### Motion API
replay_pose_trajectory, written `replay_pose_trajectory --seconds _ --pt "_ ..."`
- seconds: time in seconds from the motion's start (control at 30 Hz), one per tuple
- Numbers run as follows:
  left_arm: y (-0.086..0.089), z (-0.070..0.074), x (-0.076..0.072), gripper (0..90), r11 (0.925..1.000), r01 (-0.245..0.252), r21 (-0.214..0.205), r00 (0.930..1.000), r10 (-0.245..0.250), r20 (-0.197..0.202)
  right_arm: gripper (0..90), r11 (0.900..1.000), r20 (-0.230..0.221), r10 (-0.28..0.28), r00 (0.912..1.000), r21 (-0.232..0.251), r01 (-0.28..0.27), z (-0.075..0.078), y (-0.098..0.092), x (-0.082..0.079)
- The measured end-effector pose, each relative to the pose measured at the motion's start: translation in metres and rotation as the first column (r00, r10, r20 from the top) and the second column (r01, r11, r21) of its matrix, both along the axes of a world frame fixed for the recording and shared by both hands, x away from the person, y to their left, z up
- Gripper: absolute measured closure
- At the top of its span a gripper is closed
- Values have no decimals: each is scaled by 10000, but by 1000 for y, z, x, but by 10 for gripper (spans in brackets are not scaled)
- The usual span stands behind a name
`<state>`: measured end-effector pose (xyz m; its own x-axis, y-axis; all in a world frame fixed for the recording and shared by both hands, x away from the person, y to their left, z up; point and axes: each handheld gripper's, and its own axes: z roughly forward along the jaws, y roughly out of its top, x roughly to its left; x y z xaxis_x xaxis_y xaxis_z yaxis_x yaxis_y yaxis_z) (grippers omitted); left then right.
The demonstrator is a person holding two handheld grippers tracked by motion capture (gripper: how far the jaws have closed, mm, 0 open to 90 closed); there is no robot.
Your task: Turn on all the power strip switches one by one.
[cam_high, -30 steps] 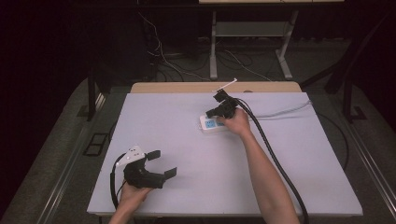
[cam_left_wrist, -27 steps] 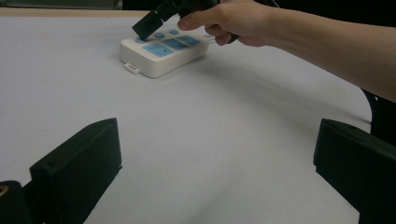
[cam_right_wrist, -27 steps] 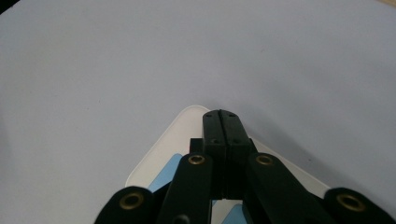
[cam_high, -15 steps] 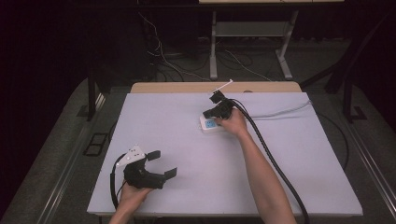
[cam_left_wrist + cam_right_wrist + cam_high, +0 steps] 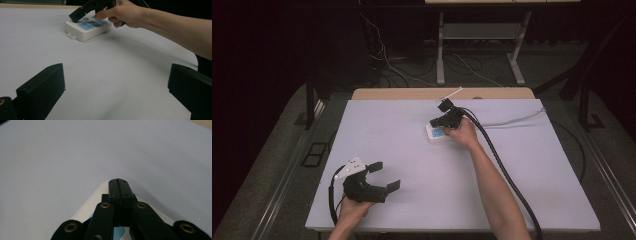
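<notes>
Nothing moved, right gripper (image 5: 443,121) jaws closed on timer (image 5: 438,134)

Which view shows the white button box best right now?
The left gripper view: white button box shows its blue buttons and side tab. The high view gives it small, partly under the right claw; the right gripper view catches one corner.

dim, even light; dark surroundings; soft focus

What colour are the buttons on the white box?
Light blue; the buttons on the white box show best in the left gripper view.
</notes>
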<state>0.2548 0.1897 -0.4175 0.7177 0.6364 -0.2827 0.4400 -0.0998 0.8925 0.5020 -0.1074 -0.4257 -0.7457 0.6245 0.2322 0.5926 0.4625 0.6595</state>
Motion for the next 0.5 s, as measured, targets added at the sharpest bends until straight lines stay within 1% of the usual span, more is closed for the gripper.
replay_pose_trajectory --seconds 0.03,0.07,0.17,0.2,0.23,0.27,0.33,0.4,0.43,0.5 --pt "0 0 0 0 10000 -3 -8 10000 3 -5 900 9999 -66 -14 10000 127 15 -1 -1 0" --pt "0 0 0 0 10000 -12 -13 10000 12 -18 900 9999 -72 -29 10000 98 30 0 -1 0" --pt "1 0 1 0 10000 -47 -75 10000 47 -44 900 9995 134 24 9999 -306 -20 3 3 -1" --pt "1 0 1 0 10000 -47 -87 10000 46 -34 900 9993 158 -31 9999 -363 37 3 4 -2" --pt "1 0 1 0 10000 -43 -75 10000 43 -23 900 9996 175 -73 9998 -283 78 4 3 -2" --pt "1 0 1 0 10000 -42 -85 10000 42 -11 900 9991 184 -171 9997 -381 178 5 3 -3" --pt "1 0 1 0 10000 -40 -91 10000 40 -18 900 9986 148 -182 9997 -490 189 7 2 -3" --pt "1 0 1 0 9999 -31 -101 10000 31 -26 900 9994 6 -187 9998 -298 187 8 -2 -2" --pt "1 0 1 0 10000 -27 -90 10000 27 -24 900 9998 -91 -195 9998 -111 194 10 -5 -2" --pt "0 0 2 0 10000 -17 -74 10000 17 -33 900 9998 -69 -177 9998 7 177 15 -9 -1"
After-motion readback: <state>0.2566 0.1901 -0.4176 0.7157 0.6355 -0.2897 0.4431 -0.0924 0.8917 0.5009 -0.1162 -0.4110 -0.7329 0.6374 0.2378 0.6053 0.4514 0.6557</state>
